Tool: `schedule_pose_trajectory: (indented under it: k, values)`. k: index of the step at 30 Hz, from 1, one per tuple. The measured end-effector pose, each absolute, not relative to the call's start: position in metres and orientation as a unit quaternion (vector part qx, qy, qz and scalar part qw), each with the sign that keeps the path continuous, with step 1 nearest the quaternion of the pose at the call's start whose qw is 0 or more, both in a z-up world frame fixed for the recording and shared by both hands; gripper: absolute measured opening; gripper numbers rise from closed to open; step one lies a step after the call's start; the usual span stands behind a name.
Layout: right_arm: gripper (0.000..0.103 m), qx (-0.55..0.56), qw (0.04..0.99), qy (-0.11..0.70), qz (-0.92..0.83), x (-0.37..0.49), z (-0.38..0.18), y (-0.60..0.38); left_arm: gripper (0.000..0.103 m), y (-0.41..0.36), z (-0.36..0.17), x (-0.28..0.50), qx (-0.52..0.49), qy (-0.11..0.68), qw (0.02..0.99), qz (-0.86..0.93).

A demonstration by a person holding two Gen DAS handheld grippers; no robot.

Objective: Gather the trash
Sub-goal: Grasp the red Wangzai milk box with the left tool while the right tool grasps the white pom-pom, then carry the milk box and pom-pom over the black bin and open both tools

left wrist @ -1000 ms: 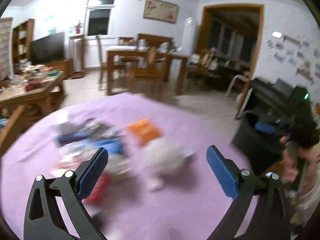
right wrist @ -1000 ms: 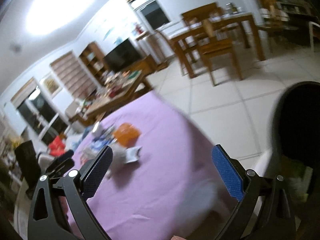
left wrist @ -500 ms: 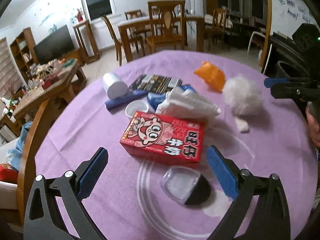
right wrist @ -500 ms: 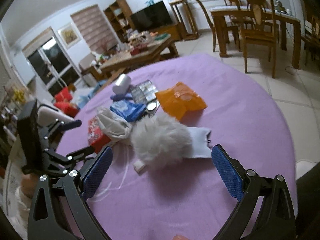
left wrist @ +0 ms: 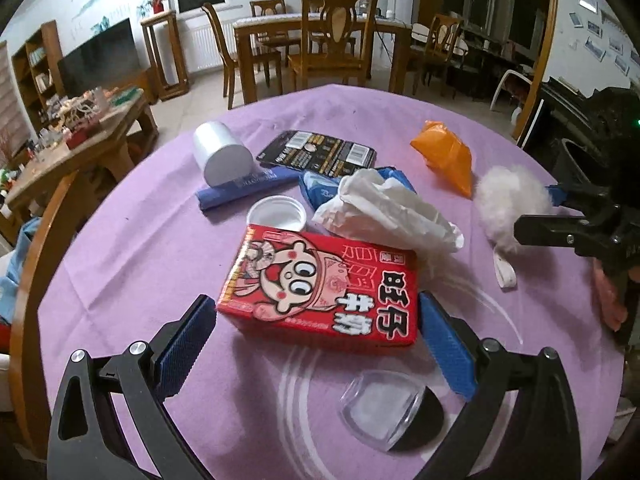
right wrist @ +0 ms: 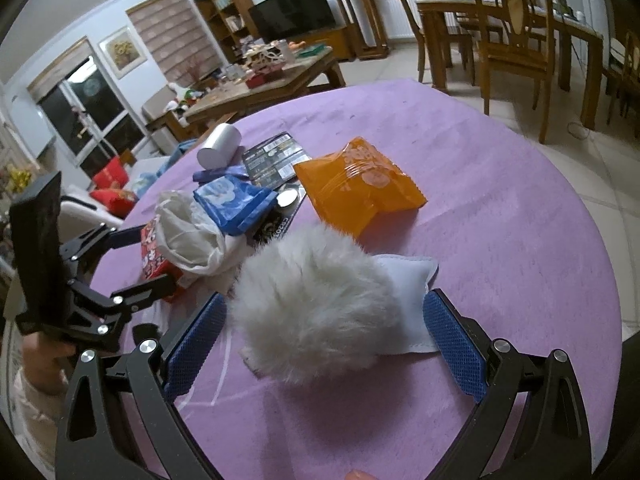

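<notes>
Several pieces of trash lie on the purple tablecloth (left wrist: 132,248): a red carton (left wrist: 320,286), a crumpled white bag (left wrist: 384,212), a blue packet (right wrist: 234,200), an orange snack bag (right wrist: 360,186), a white roll (left wrist: 222,156) and a fluffy white item (right wrist: 312,308). From the right wrist camera the red carton is mostly hidden behind the white bag, and the black printed sheet (left wrist: 318,152) is partly covered by the blue packet. A clear lid on a dark base (left wrist: 390,410) sits low in the left view — what it is cannot be made out. The left gripper (left wrist: 316,346) is spread wide, its blue pads flanking the near end of the carton without clearly touching. The right gripper (right wrist: 324,340) is likewise spread, straddling the fluffy item — contact is unclear. Part of the hand holding the left gripper shows at the right view's left edge.
</notes>
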State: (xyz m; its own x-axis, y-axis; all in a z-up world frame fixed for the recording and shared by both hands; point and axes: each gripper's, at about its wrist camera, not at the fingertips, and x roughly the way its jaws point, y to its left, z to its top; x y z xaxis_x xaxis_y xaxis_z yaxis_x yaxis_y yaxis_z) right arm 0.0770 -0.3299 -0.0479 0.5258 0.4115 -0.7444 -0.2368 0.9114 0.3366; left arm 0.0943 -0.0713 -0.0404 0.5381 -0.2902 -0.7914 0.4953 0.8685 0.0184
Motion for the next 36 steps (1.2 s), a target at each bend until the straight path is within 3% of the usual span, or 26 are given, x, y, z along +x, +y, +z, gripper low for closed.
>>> schedule_pose_trajectory:
  k: [3,5,9,11,13,25,36]
  values:
    - [0.09,0.095,0.87,0.448,0.184,0.076,-0.049,-0.329,0.097,-0.074,-0.041,0.096,0.119,0.417,0.87,-0.235]
    - [0.078,0.095,0.871,0.447,0.182,0.077,-0.048,-0.331,0.092,-0.071,-0.038,0.094,0.1,0.409,0.872,-0.248]
    - [0.069,0.093,0.872,0.442,0.189,0.072,-0.047,-0.334,0.091,-0.067,-0.033,0.097,0.091,0.405,0.878,-0.238]
    - [0.052,0.088,0.875,0.433,0.198,0.066,-0.043,-0.335,0.091,-0.066,-0.03,0.094,0.094,0.4,0.881,-0.235]
    - [0.043,0.086,0.875,0.43,0.205,0.062,-0.04,-0.335,0.091,-0.065,-0.026,0.091,0.096,0.393,0.884,-0.234]
    - [0.04,0.126,0.887,0.384,0.224,0.034,-0.003,-0.364,0.091,-0.047,0.017,0.058,0.036,0.337,0.909,-0.24]
    - [0.04,0.176,0.914,0.31,0.195,-0.003,0.048,-0.438,0.091,-0.115,0.044,0.045,0.035,0.295,0.91,-0.29]
